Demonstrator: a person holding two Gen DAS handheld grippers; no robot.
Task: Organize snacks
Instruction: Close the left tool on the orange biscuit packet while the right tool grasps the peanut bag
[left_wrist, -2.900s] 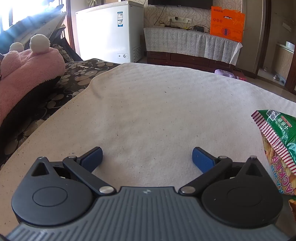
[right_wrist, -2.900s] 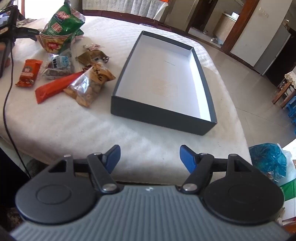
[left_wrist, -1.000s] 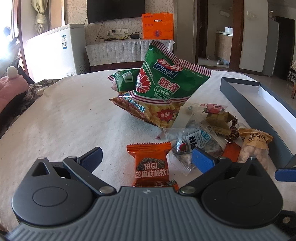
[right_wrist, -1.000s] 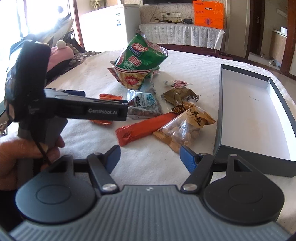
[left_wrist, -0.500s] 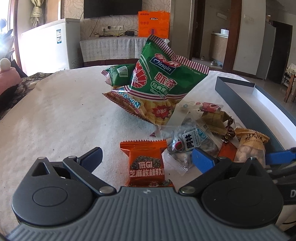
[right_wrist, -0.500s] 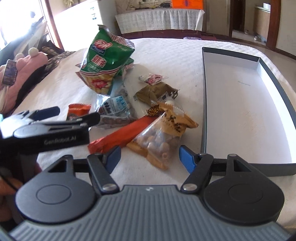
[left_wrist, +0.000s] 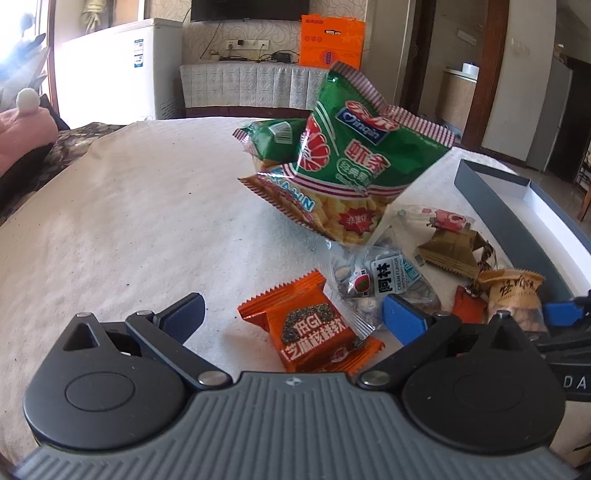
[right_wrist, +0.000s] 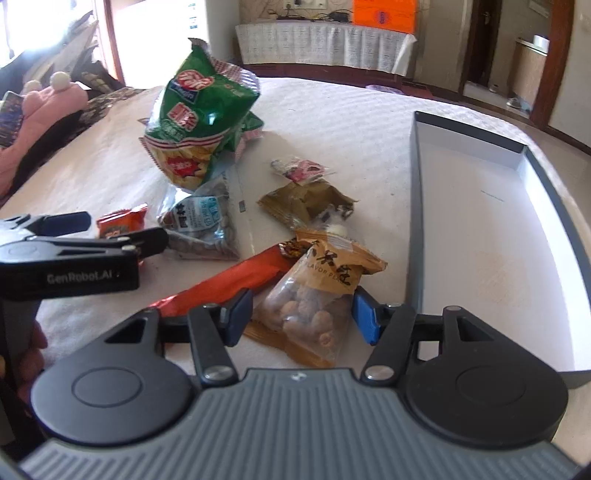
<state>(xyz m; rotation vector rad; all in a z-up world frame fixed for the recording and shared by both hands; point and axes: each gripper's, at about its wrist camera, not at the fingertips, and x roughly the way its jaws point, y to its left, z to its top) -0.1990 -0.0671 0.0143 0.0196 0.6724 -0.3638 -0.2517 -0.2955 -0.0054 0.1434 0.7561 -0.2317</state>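
Table (right_wrist: 351, 122) w/ white cloth, snacks in a loose heap at its middle, none boxed yet. Grey box (right_wrist: 413, 206) sits empty on the right side, just beside the heap.

Big green chip bag (right_wrist: 195, 110) stands at the far end of the heap, well apart from both tools. Nearer: clear bag of seeds (right_wrist: 201, 225), long red stick pack (right_wrist: 229, 280), olive-brown packet (right_wrist: 306, 203), small pink sweet (right_wrist: 301, 170).

Step in hand, prob: first pick. Right gripper (right_wrist: 301, 317) is down over the peanut bag (right_wrist: 314, 295), jaws closing w/ the bag between them; pads look just off its sides, not squeezing yet. Left gripper (left_wrist: 291, 314) is wide, nothing held, hanging over the small orange bar (left_wrist: 314, 332), which lies flat on the cloth between its fingers.

Next move calls for: finish the squeeze on the peanut bag w/o crushing it, lift clear of the red stick pack that lies against it, carry right over the box wall, set down inside. Left can then drop onto the orange bar.
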